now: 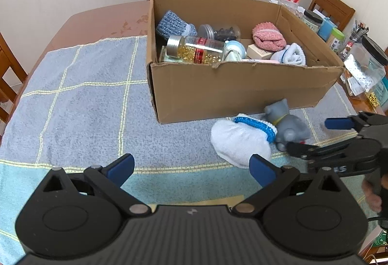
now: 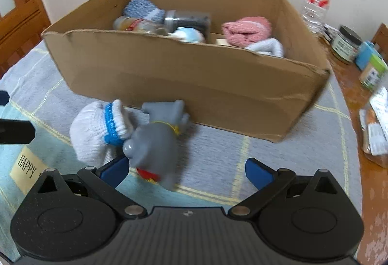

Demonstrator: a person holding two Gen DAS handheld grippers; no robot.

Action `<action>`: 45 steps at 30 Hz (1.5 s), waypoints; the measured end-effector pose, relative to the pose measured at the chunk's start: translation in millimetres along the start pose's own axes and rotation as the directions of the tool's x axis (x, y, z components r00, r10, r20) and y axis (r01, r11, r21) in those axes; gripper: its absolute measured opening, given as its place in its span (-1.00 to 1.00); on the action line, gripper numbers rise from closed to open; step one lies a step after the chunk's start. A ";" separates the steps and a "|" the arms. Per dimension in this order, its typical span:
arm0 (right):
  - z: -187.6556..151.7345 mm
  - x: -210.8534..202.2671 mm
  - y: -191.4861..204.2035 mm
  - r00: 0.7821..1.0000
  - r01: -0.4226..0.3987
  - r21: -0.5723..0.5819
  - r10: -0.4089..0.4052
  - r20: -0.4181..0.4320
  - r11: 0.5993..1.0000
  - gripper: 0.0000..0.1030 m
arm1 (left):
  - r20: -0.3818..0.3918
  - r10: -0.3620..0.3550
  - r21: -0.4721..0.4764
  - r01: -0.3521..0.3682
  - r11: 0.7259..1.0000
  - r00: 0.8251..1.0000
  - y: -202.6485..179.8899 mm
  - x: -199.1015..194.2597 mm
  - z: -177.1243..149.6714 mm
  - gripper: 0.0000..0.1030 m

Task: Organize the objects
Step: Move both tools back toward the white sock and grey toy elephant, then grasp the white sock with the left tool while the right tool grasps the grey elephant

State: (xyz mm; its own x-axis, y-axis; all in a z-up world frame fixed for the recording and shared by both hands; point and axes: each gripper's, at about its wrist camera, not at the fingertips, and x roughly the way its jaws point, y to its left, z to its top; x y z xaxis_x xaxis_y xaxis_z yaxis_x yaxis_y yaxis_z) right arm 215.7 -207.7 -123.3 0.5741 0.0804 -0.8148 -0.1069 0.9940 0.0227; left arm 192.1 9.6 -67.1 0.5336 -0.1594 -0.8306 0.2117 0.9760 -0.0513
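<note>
Closing your wide-open, empty right gripper (image 2: 186, 171) off-centre, you can push the grey toy (image 2: 155, 141), lower middle, into the sock (image 2: 97, 131); left gripper (image 1: 191, 168) is open, empty.

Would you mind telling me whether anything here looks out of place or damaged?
A grey toy animal lies tipped over beside a white sock bundle on the towel, outside the cardboard box; the box's front rim is torn ragged.

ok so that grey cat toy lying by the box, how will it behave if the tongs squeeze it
The grey cat toy looks like smooth moulded rubber, so probably light and slightly squashy. Its rounded body may slip between the pads. Lying against the white sock, it might drag that along.
</note>
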 end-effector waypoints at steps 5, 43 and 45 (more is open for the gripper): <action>-9.0 -12.6 -23.8 1.000 -0.003 0.058 0.003 0.004 0.998 1.00 | -0.008 -0.018 0.009 0.018 1.000 1.000 -2.8 5.5 0.9 0.95; -34.5 -2.6 -38.2 0.999 0.018 -0.015 -0.019 -0.034 1.000 1.00 | -0.046 -0.142 0.334 0.149 0.931 0.989 -63.0 81.0 5.6 0.91; -34.3 -2.4 -37.8 0.999 0.020 -0.016 -0.021 -0.031 1.000 1.00 | -0.044 -0.157 0.341 0.163 0.926 0.987 -62.5 81.1 4.0 0.83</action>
State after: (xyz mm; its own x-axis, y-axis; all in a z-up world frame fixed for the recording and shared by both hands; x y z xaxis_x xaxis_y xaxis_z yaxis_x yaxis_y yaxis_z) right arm 190.5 -248.0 -142.1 0.5511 0.0574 -0.8325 -0.1079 0.9942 -0.0028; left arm 225.4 -65.0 -129.0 0.4574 -0.3044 -0.8355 0.5620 0.8271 0.0064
